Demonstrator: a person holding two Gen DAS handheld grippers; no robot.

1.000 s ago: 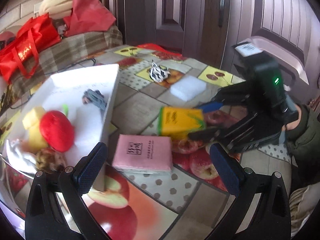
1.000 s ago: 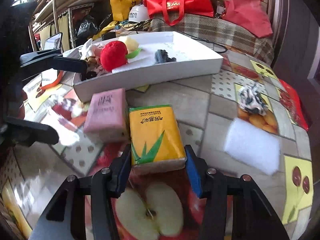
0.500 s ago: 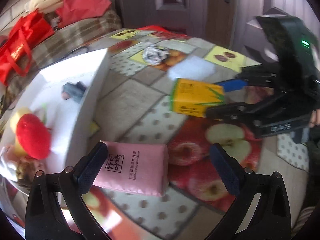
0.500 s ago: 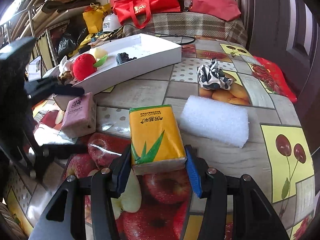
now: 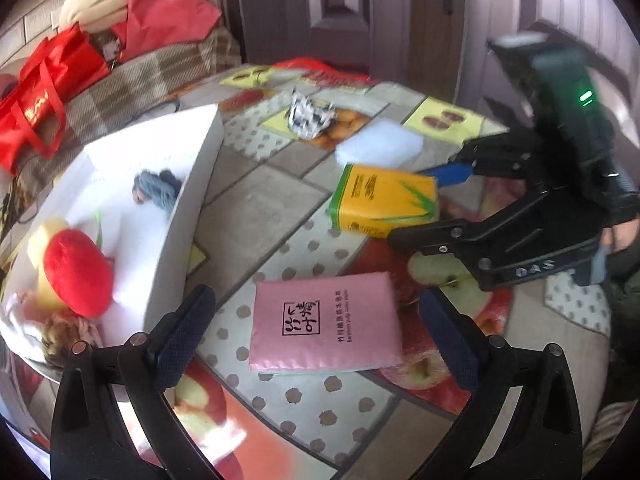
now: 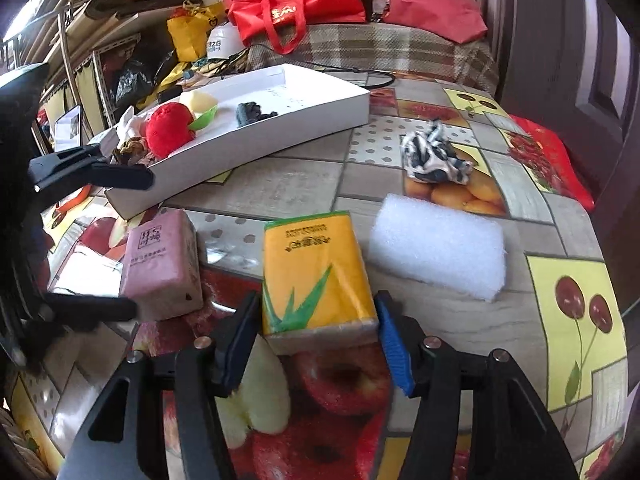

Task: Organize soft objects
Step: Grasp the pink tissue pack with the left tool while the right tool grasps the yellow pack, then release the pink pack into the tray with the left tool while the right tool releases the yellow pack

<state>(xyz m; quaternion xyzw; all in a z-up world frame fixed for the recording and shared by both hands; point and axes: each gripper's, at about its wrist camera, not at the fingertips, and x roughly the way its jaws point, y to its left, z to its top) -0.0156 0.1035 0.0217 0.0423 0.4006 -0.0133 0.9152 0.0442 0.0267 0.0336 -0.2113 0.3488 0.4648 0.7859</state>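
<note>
My right gripper (image 6: 316,336) is shut on a yellow tissue pack (image 6: 316,276) and holds it just above the table; the pack also shows in the left wrist view (image 5: 384,204). My left gripper (image 5: 320,336) is open, its fingers on either side of a pink tissue pack (image 5: 326,328) lying on the table; the pack also shows in the right wrist view (image 6: 162,268). A white tray (image 5: 188,204) to the left holds a red plush ball (image 5: 78,272), a yellow foam piece and a grey yarn bundle (image 5: 156,190).
A white foam block (image 6: 438,254) and a black-and-white crumpled cloth (image 6: 434,156) lie on the fruit-print tablecloth beyond the yellow pack. Red bags (image 6: 296,8) sit on a plaid-covered surface behind the table. The table edge curves close on the right.
My left gripper has moved in over the pink pack, which now lies between its open fingers. My right gripper has lifted the yellow pack and swung it away from the tray.
</note>
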